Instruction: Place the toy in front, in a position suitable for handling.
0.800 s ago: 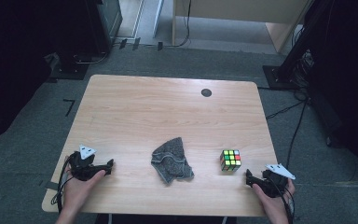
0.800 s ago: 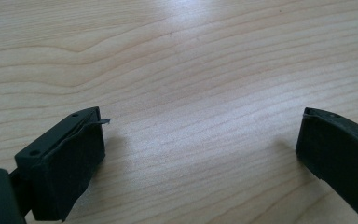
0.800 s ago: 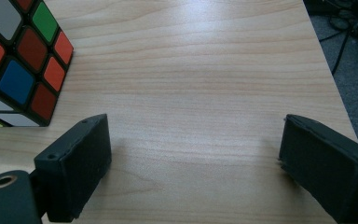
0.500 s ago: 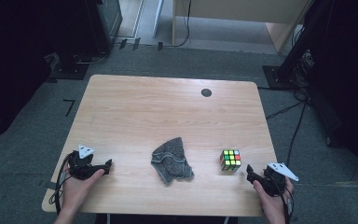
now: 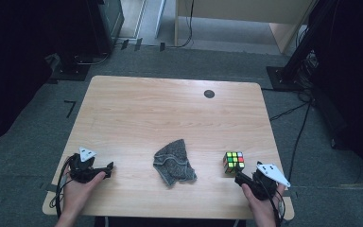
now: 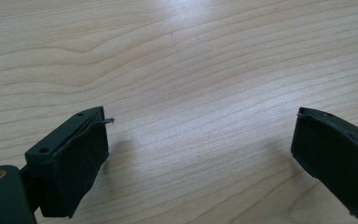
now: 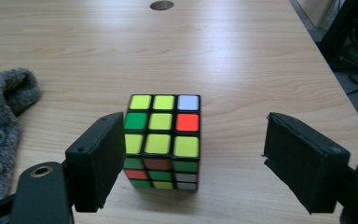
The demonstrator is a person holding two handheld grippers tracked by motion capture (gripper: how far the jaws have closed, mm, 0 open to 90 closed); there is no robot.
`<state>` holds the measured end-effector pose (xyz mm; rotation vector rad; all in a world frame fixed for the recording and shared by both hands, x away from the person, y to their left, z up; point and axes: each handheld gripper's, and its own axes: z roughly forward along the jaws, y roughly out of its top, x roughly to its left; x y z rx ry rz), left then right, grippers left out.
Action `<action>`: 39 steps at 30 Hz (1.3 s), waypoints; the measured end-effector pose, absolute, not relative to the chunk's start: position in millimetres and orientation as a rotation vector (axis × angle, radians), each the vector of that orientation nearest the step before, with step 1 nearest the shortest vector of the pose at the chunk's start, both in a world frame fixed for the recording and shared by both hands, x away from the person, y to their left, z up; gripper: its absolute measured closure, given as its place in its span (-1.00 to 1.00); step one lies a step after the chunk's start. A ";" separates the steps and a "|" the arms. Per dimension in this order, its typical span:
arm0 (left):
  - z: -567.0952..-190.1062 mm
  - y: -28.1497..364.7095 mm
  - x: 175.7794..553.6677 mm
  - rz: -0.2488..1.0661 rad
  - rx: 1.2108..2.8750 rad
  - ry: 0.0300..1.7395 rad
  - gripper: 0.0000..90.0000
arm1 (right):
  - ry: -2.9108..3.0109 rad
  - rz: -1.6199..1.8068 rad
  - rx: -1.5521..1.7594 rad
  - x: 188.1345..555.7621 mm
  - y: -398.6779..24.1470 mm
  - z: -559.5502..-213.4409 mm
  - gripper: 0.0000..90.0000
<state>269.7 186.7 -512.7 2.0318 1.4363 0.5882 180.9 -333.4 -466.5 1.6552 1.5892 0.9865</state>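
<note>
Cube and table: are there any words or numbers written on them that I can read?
None: the cube carries plain coloured stickers with no letters or numbers, and the wooden table and the grey cloth bear no writing or labels.

The high view is soft and dim, its corners sinking into black around the pale wooden worktop (image 5: 170, 118). Both gripper views are brighter and sharper, with pale glare streaking the wood near the upper frame and faint shadows below the black tongs.
</note>
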 end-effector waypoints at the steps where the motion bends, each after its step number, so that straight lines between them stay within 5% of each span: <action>1: -512.8 186.0 269.6 0.587 2.031 1.436 -0.91 | 1.591 0.989 1.652 180.9 -330.5 -466.0 -0.54; 5: -512.4 182.7 267.7 0.579 2.031 1.401 -0.91 | 1.603 0.973 1.652 183.5 -323.2 -468.1 -0.64; 8: -508.2 178.8 264.9 0.535 1.988 1.338 -0.91 | 1.642 1.006 1.661 190.1 -320.9 -473.1 -0.93; 15: -507.3 167.9 261.3 0.545 2.008 1.294 -0.91 | 1.677 0.939 1.729 204.9 -317.1 -493.4 -1.00; 24: -502.5 155.3 254.8 0.517 1.976 1.200 -0.91 | 1.646 0.894 1.764 208.7 -313.7 -512.7 -0.58; 39: -505.5 140.7 253.1 0.502 2.012 1.160 -0.91 | 1.614 0.862 1.797 213.7 -309.8 -522.0 -0.42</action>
